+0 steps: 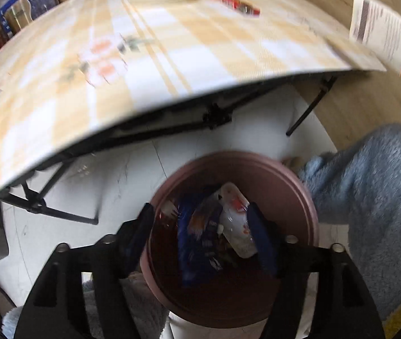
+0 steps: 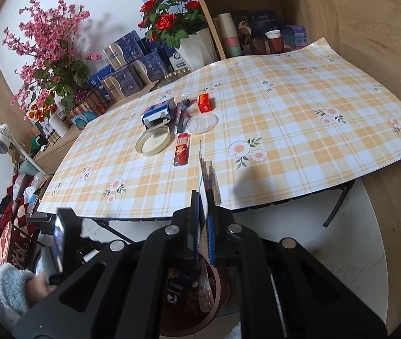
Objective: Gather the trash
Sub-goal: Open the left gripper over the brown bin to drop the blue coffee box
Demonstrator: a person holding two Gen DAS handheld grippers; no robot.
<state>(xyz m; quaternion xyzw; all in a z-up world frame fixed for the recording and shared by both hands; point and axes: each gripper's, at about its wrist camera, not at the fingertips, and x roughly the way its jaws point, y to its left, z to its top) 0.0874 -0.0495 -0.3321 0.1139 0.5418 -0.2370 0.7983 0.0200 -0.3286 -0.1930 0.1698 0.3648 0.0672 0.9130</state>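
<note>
A brown round trash bin point(image 1: 285, 186) stands on the floor below the table edge, holding a blue wrapper point(image 1: 200, 231) and a white packet point(image 1: 237, 220). My left gripper point(image 1: 200, 217) is open right above the bin's mouth, nothing between its fingers. My right gripper point(image 2: 203, 214) is shut on a thin clear plastic wrapper point(image 2: 210, 180) that stands edge-on, held above the bin point(image 2: 220, 285). On the checked tablecloth point(image 2: 285, 107) lie a red packet point(image 2: 182, 149), a round lid point(image 2: 153, 140), a blue-white carton point(image 2: 159, 112), a red box point(image 2: 204, 103) and a clear plastic lid point(image 2: 202, 123).
The folding table's black legs point(image 1: 310, 107) reach the white floor near the bin. A blue fluffy sleeve point(image 1: 370, 197) is right of the bin. Boxes, cups and flower pots point(image 2: 177, 28) line the shelf behind the table. A wooden wall point(image 2: 370, 28) is on the right.
</note>
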